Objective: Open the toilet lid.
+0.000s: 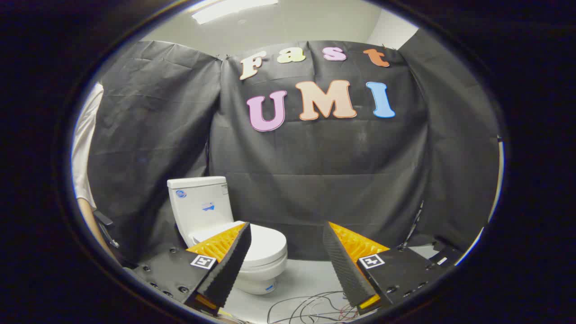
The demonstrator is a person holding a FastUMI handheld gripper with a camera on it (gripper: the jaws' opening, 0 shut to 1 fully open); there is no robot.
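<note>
A white toilet (252,265) stands on the pale floor against the black cloth wall, beyond my fingers and off to their left. Its lid (265,245) lies flat and closed over the bowl, and the tank (200,204) rises behind it. My gripper (286,227) is open, with a wide gap and nothing between the fingers. The left finger (227,265) overlaps the near part of the lid in view but is still some distance short of it. The right finger (344,263) points at bare cloth wall.
Loose cables (310,308) lie tangled on the floor just ahead of the fingers. A person's sleeve and arm (85,148) show at the far left beside the cloth. A dark stand and gear (416,225) sit by the wall at the right.
</note>
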